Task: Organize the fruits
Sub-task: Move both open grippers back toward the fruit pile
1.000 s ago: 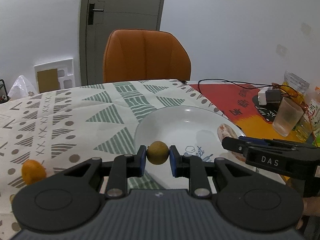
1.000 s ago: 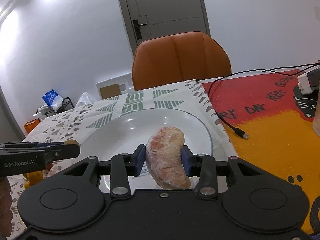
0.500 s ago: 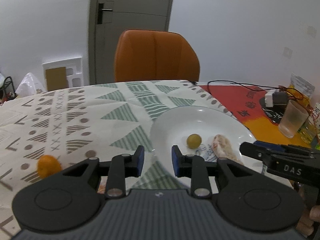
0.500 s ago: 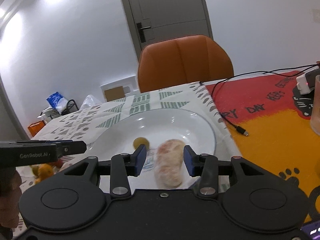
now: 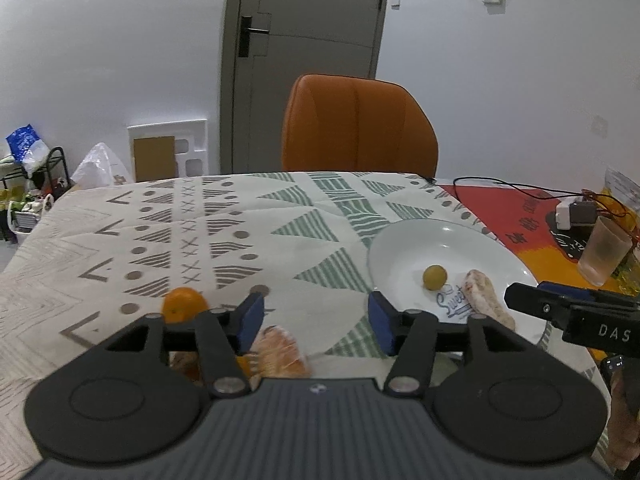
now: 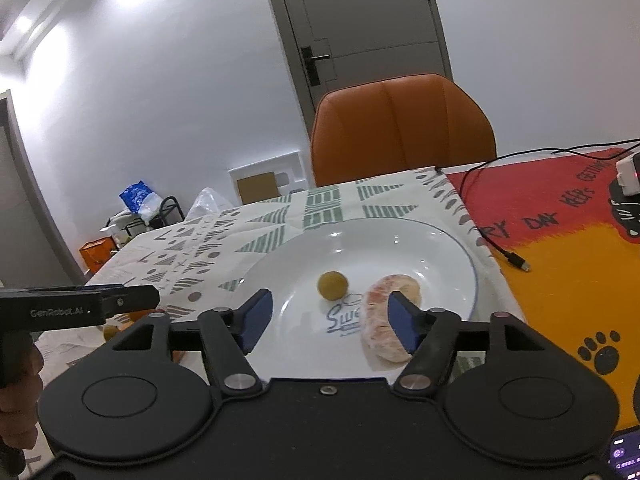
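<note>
Ahead on the left wrist view, left gripper (image 5: 316,318) spread wide and empty over the patterned tablecloth (image 5: 192,240), with a blurred wrapped fruit (image 5: 280,354) just under the left finger and an orange (image 5: 184,304) half hidden behind it. Likewise on the right wrist view, right gripper (image 6: 328,320) parted and empty above the white plate (image 6: 400,240): small yellow-green round fruit (image 6: 332,286) between the fingers, pale pink peeled segment (image 6: 386,320) partly covered by the right finger.

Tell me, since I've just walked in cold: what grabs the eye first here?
The white plate on the patterned tablecloth, holding a small yellow-green fruit and a peeled pink citrus segment. Behind the table stands an orange chair. An orange lies off the plate, by the open left gripper.
</note>
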`<state>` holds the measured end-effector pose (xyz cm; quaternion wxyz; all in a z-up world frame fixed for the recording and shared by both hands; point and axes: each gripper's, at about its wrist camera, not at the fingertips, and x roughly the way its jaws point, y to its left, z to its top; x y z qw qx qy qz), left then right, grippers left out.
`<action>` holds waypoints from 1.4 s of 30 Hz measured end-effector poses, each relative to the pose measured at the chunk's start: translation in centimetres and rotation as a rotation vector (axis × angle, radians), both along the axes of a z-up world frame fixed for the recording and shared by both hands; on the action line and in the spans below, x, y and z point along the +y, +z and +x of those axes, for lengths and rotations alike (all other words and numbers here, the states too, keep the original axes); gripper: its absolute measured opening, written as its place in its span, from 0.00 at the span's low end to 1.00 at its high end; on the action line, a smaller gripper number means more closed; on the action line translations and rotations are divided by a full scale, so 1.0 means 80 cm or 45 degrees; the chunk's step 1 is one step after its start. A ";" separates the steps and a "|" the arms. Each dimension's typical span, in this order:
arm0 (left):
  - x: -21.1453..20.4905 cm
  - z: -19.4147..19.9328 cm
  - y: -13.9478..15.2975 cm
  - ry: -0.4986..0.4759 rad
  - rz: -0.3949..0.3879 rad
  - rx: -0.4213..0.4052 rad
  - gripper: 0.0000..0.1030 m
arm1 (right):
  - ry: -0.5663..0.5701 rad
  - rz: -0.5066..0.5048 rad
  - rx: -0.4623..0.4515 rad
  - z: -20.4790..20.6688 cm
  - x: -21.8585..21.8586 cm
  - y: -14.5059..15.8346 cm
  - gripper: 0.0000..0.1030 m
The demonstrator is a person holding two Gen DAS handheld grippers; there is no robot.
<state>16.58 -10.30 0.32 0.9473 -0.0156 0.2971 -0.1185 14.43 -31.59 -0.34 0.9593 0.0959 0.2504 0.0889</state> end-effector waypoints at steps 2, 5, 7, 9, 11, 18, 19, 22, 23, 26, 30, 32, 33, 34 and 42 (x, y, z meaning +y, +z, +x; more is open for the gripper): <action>0.006 -0.004 0.001 0.015 0.005 -0.003 0.62 | 0.017 0.005 -0.004 -0.002 0.005 0.001 0.71; 0.016 -0.010 0.002 0.049 0.012 -0.008 0.71 | 0.040 0.017 -0.018 -0.005 0.011 0.003 0.83; 0.024 -0.014 0.003 0.071 0.012 -0.012 0.74 | 0.050 0.030 -0.027 -0.006 0.014 0.004 0.95; 0.030 -0.017 0.003 0.090 0.020 -0.011 0.81 | 0.067 0.041 -0.039 -0.007 0.018 0.005 1.00; 0.036 -0.021 0.002 0.103 0.032 -0.017 0.86 | 0.105 0.029 -0.047 -0.009 0.024 0.006 1.00; 0.063 -0.036 -0.003 0.163 0.018 -0.022 0.90 | 0.156 0.035 -0.015 -0.008 0.043 0.001 1.00; 0.066 -0.039 -0.004 0.166 0.020 -0.019 0.90 | 0.163 0.035 -0.014 -0.008 0.046 0.001 1.00; 0.072 -0.043 -0.008 0.162 0.037 -0.009 0.90 | 0.182 0.039 -0.014 -0.011 0.055 0.001 1.00; 0.074 -0.045 -0.009 0.161 0.044 -0.008 0.90 | 0.188 0.043 -0.013 -0.011 0.056 0.000 1.00; 0.079 -0.051 -0.012 0.156 0.049 -0.006 0.90 | 0.210 0.049 -0.013 -0.014 0.063 0.000 1.00; 0.088 -0.058 -0.014 0.150 0.031 -0.006 0.90 | 0.244 0.057 -0.009 -0.015 0.072 0.000 1.00; 0.093 -0.061 -0.015 0.156 0.023 -0.007 0.90 | 0.260 0.055 -0.009 -0.015 0.077 0.000 1.00; 0.095 -0.061 -0.016 0.160 0.021 -0.005 0.90 | 0.266 0.052 -0.009 -0.015 0.080 0.000 1.00; 0.097 -0.062 -0.016 0.166 0.019 -0.001 0.90 | 0.271 0.051 -0.010 -0.015 0.083 0.000 1.00; 0.112 -0.067 -0.020 0.208 -0.001 0.006 0.88 | 0.319 0.038 -0.004 -0.012 0.104 -0.002 0.93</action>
